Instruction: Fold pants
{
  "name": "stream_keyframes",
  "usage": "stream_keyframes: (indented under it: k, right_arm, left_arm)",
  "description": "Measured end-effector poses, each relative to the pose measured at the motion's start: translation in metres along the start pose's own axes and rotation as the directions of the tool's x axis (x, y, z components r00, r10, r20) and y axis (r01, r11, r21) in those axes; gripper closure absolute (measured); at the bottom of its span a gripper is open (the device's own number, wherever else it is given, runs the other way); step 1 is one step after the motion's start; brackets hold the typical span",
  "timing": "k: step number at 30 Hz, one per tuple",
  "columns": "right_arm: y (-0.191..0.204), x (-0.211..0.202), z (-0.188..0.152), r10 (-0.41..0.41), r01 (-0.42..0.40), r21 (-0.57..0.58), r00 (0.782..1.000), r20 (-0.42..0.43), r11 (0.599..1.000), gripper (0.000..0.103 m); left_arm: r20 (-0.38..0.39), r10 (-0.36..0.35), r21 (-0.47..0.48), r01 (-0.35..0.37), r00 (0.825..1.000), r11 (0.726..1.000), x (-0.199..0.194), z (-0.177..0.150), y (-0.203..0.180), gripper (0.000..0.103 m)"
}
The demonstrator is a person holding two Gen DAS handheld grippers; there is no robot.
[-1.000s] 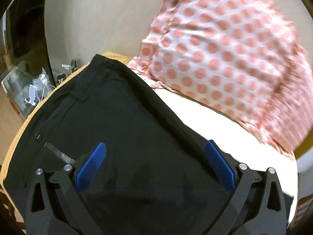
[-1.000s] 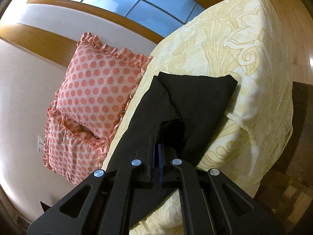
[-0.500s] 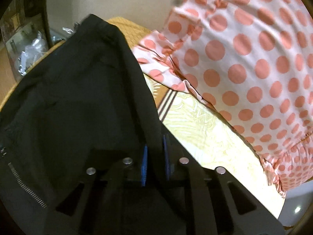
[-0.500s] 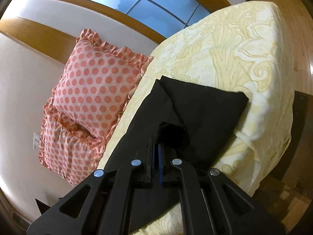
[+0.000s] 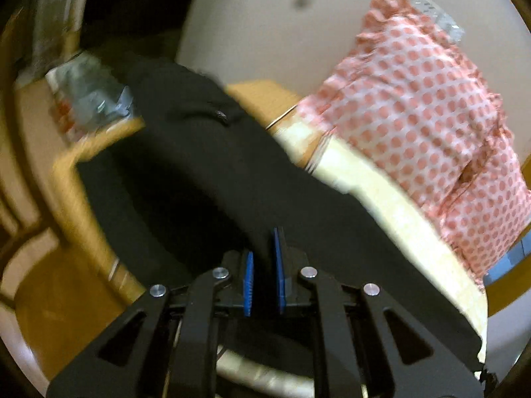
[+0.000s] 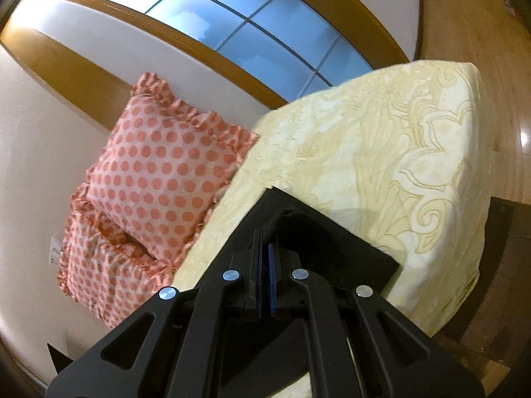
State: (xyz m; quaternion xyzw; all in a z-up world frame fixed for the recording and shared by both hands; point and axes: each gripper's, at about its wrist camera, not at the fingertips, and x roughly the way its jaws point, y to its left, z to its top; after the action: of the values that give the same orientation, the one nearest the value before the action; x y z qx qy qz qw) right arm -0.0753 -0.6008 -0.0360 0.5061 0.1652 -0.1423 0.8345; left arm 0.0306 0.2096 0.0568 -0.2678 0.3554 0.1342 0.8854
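Observation:
The black pants lie on a cream patterned bed. In the left wrist view my left gripper is shut on a raised fold of the pants, and the cloth drapes away up and to the left; the view is blurred. In the right wrist view my right gripper is shut on a bunched edge of the pants, which lie partly folded near the bed's near edge.
Two pink polka-dot pillows lean on the wall at the head of the bed, one also in the left wrist view. A window is above. Wooden floor lies beyond the bed. Clutter sits left of the bed.
My left gripper closed on the pants and lifted the cloth off the bed. My right gripper, still shut on the pants, pulled them back toward the near edge of the bed.

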Motion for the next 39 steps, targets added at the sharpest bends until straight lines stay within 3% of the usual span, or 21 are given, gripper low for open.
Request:
stream_keyframes:
  k: [2, 5, 11, 14, 17, 25, 39]
  right_arm:
    - [-0.004, 0.005, -0.002, -0.021, 0.021, 0.010, 1.000, -0.015, 1.000, 0.100]
    - [-0.007, 0.004, -0.003, -0.017, 0.018, 0.027, 1.000, -0.020, 0.999, 0.100]
    - [-0.014, 0.002, -0.003, -0.019, 0.021, 0.052, 0.999, -0.039, 0.998, 0.100]
    - [-0.016, 0.005, 0.001, 0.000, 0.005, 0.079, 0.998, -0.059, 0.997, 0.100]
    - [0.000, -0.010, 0.007, 0.028, -0.027, 0.029, 1.000, -0.010, 0.999, 0.100]
    - [-0.021, -0.029, -0.016, -0.089, 0.089, 0.023, 0.996, -0.019, 0.996, 0.100]
    - [-0.018, -0.026, -0.019, -0.140, 0.139, -0.078, 0.990, -0.016, 0.987, 0.100]
  left_arm:
    - [-0.038, 0.009, -0.052, -0.011, 0.999, 0.999, 0.011, -0.013, 0.015, 0.094]
    - [-0.034, -0.022, -0.101, 0.018, 0.999, 0.995, 0.013, -0.025, 0.029, 0.093]
    - [0.000, -0.018, -0.072, 0.018, 1.000, 0.997, 0.012, -0.018, 0.017, 0.086]
    - [-0.002, -0.033, -0.075, 0.032, 0.999, 0.997, 0.016, -0.014, 0.017, 0.086]
    - [0.000, -0.046, -0.073, 0.046, 0.999, 0.996, 0.013, -0.012, 0.017, 0.091]
    - [-0.030, -0.050, -0.017, 0.050, 0.998, 0.999, 0.007, -0.013, 0.030, 0.097]
    - [0.009, -0.044, 0.002, 0.044, 0.999, 0.999, 0.007, -0.033, 0.041, 0.093]
